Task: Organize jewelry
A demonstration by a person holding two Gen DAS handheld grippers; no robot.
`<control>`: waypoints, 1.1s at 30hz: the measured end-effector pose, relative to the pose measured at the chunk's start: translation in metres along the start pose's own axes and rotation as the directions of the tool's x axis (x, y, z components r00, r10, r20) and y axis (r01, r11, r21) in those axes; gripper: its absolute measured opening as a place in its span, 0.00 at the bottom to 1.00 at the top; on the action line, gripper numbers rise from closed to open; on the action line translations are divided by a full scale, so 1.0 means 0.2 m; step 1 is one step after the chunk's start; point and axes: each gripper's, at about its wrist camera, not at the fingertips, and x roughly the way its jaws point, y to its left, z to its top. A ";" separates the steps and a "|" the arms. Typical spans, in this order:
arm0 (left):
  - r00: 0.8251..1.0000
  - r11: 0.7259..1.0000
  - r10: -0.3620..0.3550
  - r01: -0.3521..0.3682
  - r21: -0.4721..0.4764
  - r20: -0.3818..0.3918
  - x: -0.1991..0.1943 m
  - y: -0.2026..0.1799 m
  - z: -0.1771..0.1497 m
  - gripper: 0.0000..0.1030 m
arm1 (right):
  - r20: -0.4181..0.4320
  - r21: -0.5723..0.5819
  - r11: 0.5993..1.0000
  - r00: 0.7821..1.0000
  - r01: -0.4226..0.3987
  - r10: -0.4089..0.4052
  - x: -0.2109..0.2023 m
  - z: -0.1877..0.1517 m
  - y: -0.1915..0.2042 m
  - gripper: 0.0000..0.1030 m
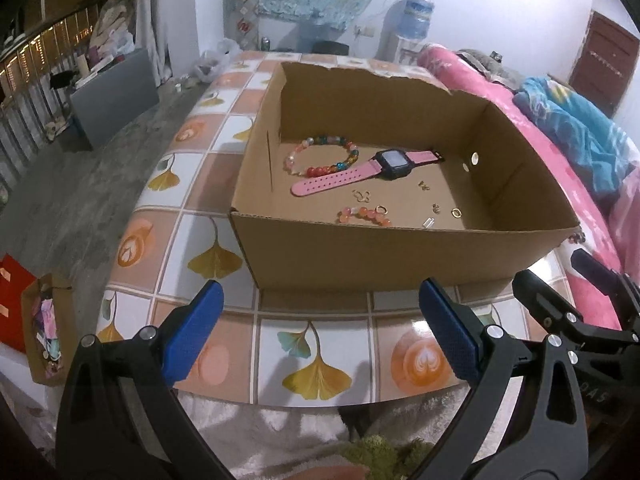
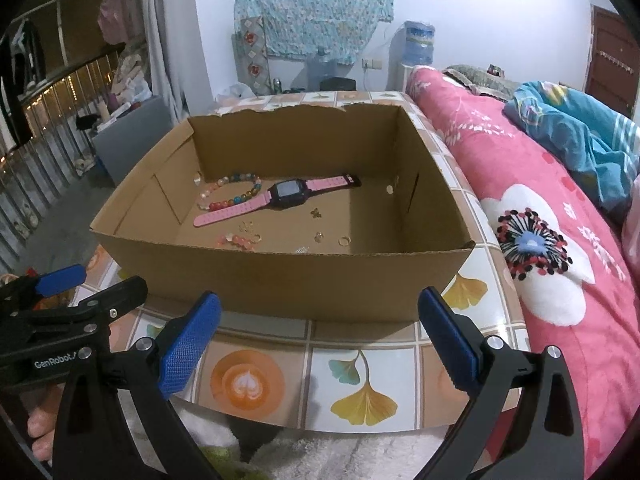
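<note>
An open cardboard box [image 1: 352, 256] [image 2: 280, 280] stands on a tiled table. Inside lie a pink-strapped watch [image 1: 360, 172] [image 2: 280, 196], a multicoloured bead bracelet [image 1: 320, 156] [image 2: 232, 196], a pink bead bracelet [image 1: 364, 216] [image 2: 236, 242], and several small gold rings and earrings [image 1: 456, 212] [image 2: 344, 240]. My left gripper [image 1: 320, 320] hovers open in front of the box's near wall, nothing between its blue pads. Just to its right, my right gripper [image 2: 318, 328] is also open and empty, before the same wall.
The table [image 1: 312, 360] carries a ginkgo-leaf and coffee-cup tile pattern and ends just below the grippers. A pink floral quilt [image 2: 540, 240] lies along the right side. A small cardboard box [image 1: 44, 328] of items sits on the floor at left, by a grey cabinet [image 1: 116, 96].
</note>
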 end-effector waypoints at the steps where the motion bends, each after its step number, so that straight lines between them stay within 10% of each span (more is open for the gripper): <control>1: 1.000 1.000 0.000 0.000 -0.002 -0.004 0.00 0.00 0.00 0.92 | -0.004 0.003 1.000 1.000 0.000 0.000 0.00 0.00 0.00 0.93; 33: 0.999 0.998 0.045 -0.044 0.037 -0.027 0.03 -0.06 0.02 0.92 | -0.042 0.046 0.999 0.999 -0.008 0.010 0.04 -0.01 -0.04 0.93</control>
